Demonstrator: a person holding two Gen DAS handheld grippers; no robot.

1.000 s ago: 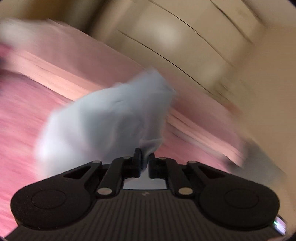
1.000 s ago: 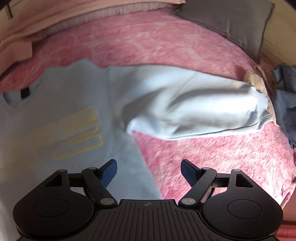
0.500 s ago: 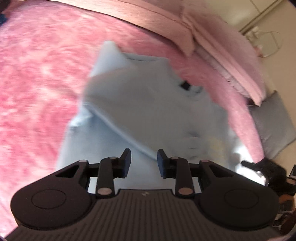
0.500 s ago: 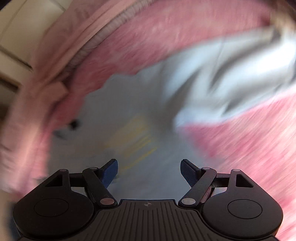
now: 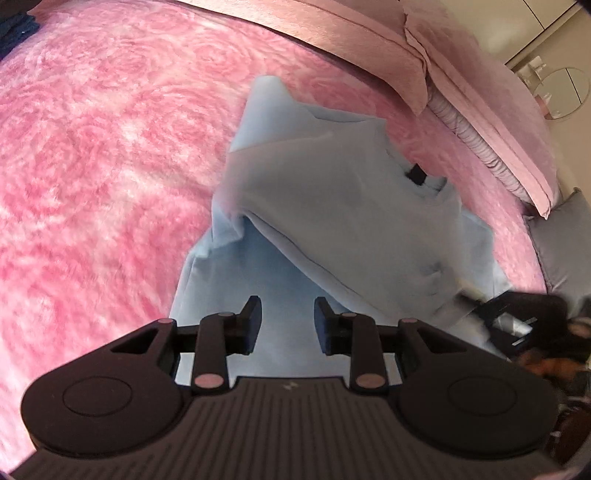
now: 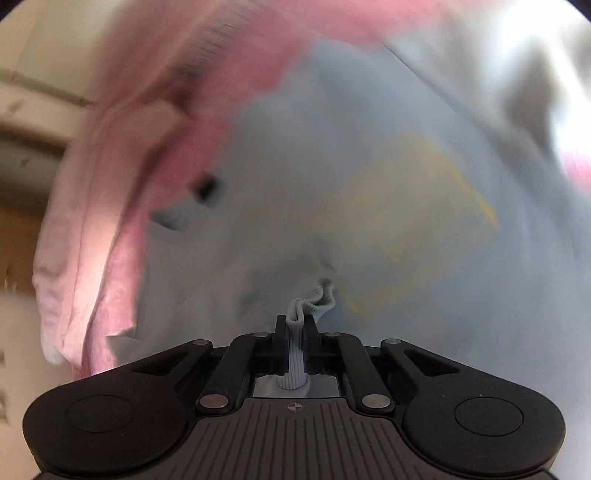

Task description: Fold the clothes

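A light blue sweatshirt (image 5: 332, 206) lies on the pink bed, one sleeve folded across its body and a black neck label (image 5: 416, 173) showing. My left gripper (image 5: 287, 306) hovers over the lower part of the body, jaws apart with nothing between them. The right wrist view is blurred. It shows the sweatshirt's chest (image 6: 332, 166) with a yellow print (image 6: 417, 221). My right gripper (image 6: 295, 325) is shut on a ribbed light blue cuff (image 6: 310, 301), which bunches up above the pads.
A pink fleece blanket (image 5: 92, 166) covers the bed. Pink pillows (image 5: 480, 92) line the far edge and a grey cushion (image 5: 565, 236) sits at the right. Dark clothes (image 5: 14, 29) lie at the top left corner. A dark blurred tool shape (image 5: 517, 321) shows at the sweatshirt's right side.
My left gripper let go of the sleeve, opened and sank; the sleeve now lies across the body. My right gripper swung over the chest and shut on the cuff.
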